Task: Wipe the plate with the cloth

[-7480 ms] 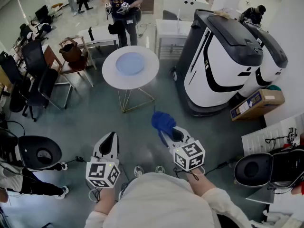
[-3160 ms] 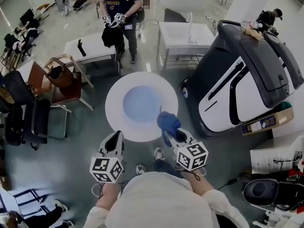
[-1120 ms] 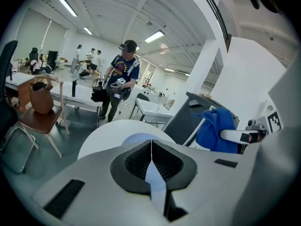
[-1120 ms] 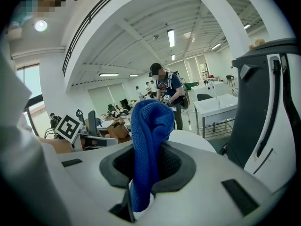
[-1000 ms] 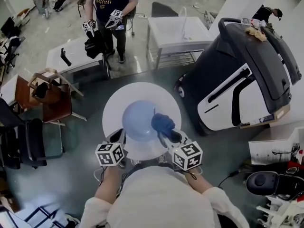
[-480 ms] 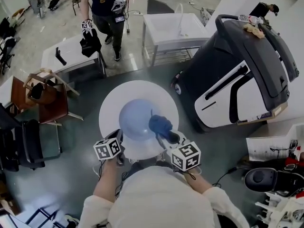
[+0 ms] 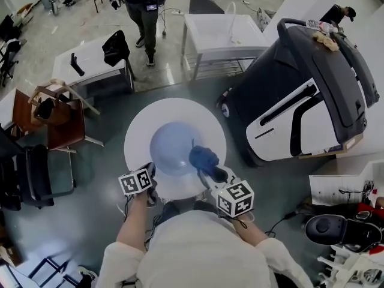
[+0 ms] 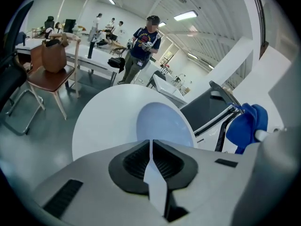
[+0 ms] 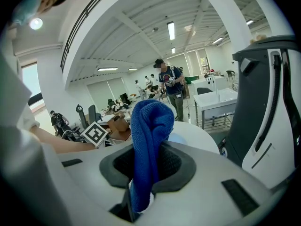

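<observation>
The round white worktop [image 7: 135, 134] stands alone on grey floor [image 7: 102, 179], with clear floor round its far and left sides; a brown chair [image 7: 57, 122] sits well apart on the left, and a big black-and-white machine [image 7: 300, 89] comes near the worktop's right rim. A person [image 7: 144, 2] stands well beyond the far edge. The pale blue plate [image 7: 171, 146] lies about in the middle of the worktop, leaving a broad white band of bare surface all round it. The person holding the tools is at the near rim, both arms reaching over it. The left claw [image 7: 150, 171] is clenched on nothing — its jaws meet with no gap — and it sits over the near-left rim of the worktop, just beside the plate's near-left edge. The right claw [image 7: 207, 168] is clamped on the blue cloth [image 7: 204, 156], which bunches up past its tips and hangs over the plate's near-right part; whether the cloth touches the plate cannot be told.
</observation>
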### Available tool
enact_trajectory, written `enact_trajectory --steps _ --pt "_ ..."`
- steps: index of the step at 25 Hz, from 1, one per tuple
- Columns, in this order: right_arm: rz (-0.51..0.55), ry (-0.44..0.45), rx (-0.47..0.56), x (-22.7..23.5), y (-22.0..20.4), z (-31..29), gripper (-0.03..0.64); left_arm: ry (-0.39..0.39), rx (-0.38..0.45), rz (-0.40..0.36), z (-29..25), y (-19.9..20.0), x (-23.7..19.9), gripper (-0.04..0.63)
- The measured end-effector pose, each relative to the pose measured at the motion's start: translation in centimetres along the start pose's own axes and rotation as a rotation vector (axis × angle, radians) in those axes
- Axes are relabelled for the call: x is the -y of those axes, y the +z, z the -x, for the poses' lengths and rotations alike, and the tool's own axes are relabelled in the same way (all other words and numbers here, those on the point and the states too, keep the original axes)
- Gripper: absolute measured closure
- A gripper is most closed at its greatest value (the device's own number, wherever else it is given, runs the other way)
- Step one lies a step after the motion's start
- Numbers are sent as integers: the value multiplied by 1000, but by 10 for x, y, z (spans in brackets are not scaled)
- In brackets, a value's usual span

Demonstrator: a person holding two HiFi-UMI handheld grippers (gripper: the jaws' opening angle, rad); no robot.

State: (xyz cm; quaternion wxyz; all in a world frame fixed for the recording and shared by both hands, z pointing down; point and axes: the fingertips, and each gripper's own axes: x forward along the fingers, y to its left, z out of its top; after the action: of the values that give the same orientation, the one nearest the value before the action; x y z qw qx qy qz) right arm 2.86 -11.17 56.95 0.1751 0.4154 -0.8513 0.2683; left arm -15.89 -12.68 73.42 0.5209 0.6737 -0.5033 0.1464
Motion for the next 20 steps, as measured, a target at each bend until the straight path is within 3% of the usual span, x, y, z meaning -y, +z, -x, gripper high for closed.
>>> enact_trajectory --steps 17,18,20 --pt "-13 -41 -28 11 -11 8 528 34 -58 117 -35 -14 -25 560" --pt "-14 -44 -29 12 -12 9 528 38 -61 121 -36 -14 -26 551" --pt "-15 -49 -30 12 -13 10 528 35 -67 142 -40 -14 -27 432"
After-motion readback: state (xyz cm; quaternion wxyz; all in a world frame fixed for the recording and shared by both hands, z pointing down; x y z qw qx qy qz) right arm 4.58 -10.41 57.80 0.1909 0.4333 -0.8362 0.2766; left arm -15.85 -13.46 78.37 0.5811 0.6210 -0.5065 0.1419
